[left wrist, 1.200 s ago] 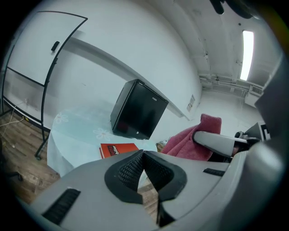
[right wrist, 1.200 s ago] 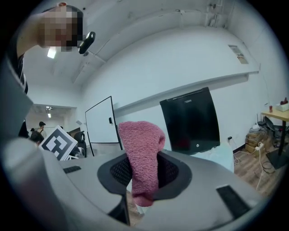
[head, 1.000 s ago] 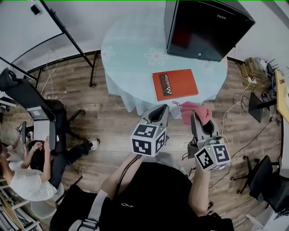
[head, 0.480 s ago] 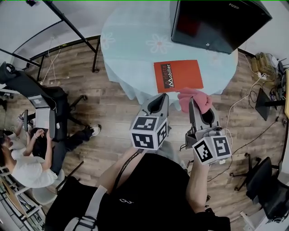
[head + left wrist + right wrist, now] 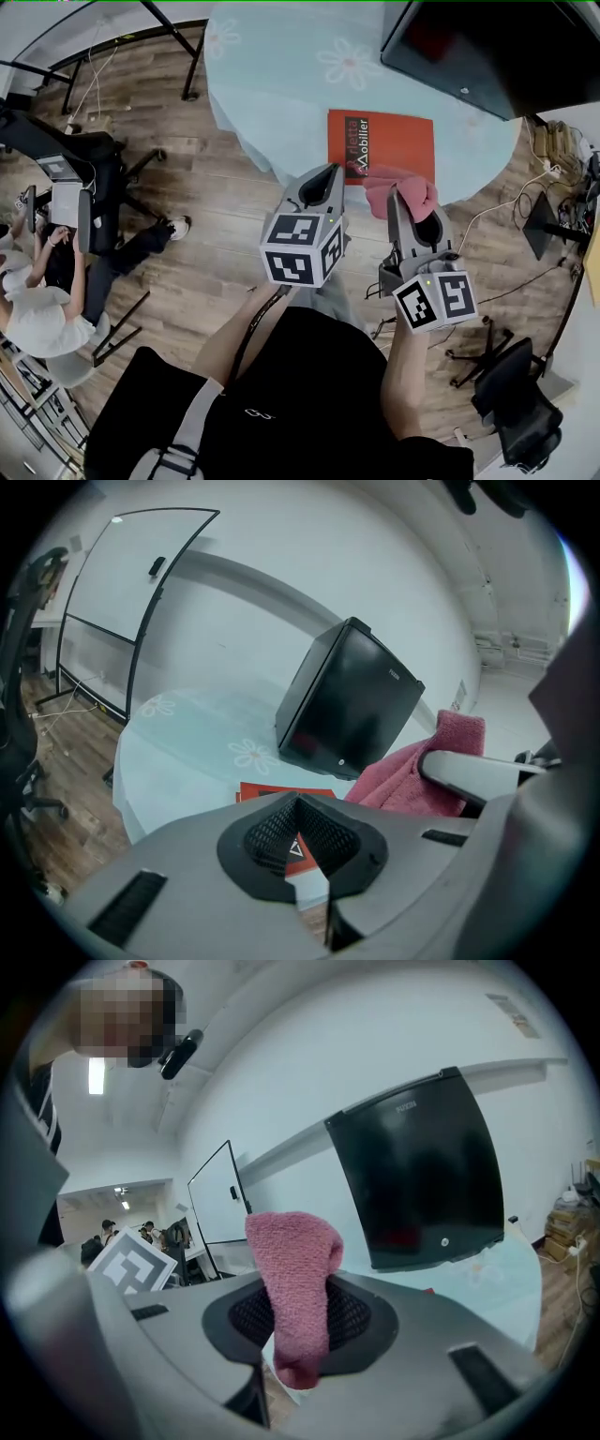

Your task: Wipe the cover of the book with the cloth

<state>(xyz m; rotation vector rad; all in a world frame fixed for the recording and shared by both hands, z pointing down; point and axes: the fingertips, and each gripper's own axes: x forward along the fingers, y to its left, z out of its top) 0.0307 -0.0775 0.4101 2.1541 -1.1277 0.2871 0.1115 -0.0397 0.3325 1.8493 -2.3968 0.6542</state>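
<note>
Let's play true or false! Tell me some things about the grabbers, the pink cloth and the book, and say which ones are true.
1. The right gripper is shut on the pink cloth. True.
2. The book has a blue cover. False: its cover is orange-red.
3. The left gripper is holding the book. False: its jaws are together with nothing between them, and the book lies flat on the table.
4. A big black box stands on the table beyond the book. True.
</note>
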